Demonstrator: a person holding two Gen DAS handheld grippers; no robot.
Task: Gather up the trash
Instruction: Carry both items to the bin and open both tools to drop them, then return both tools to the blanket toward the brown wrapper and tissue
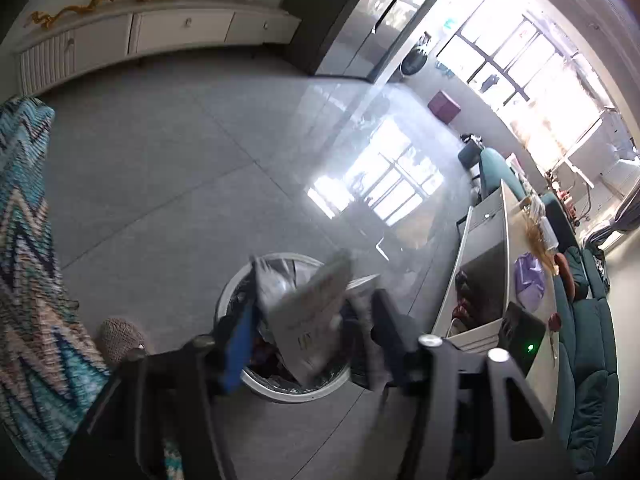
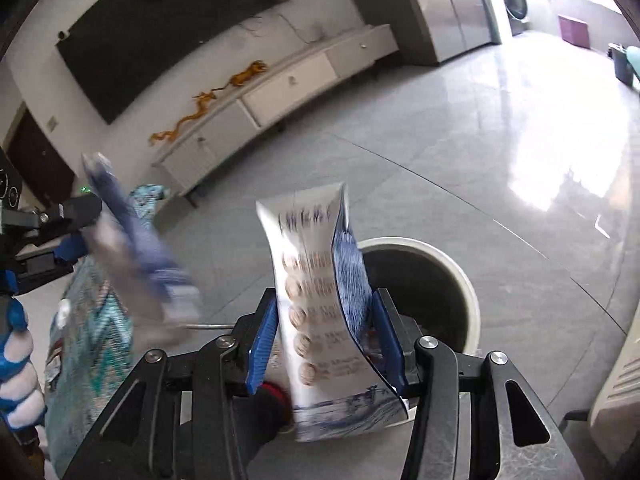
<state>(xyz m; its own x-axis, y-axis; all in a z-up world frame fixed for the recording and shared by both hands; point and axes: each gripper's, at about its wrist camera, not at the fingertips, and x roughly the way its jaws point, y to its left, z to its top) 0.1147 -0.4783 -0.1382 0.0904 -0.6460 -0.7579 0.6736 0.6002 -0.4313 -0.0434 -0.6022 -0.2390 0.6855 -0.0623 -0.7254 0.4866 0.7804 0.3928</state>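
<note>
Right tool (image 2: pixel 326 300) fills the bottom of its own view. I read its two blue pads as pressed against either side of a printed pouch (image 2: pixel 308 264), white on the face and blue on the side. The pouch stands roughly upright between the pads, and its upper end rises above the fingertips. A white round waste bin (image 2: pixel 468 292) stands on the grey tiled floor (image 2: pixel 440 152), just beyond and slightly right of the pouch. Its dark interior is open to the camera.

Left tool (image 1: pixel 314 304) hangs directly over the same bin. A grey-white packet (image 1: pixel 308 312), badly blurred, lies between its fingers above the bin mouth. I see a gap between the packet and the right-hand finger, so I read this tool as standing wider than the packet and not clamping it. The bin already holds crumpled material, which I cannot identify.

A teal zigzag-patterned fabric (image 1: pixel 24 240) lies along the left edge of the left wrist view. A white sideboard (image 2: pixel 280 84) runs along the far wall.
</note>
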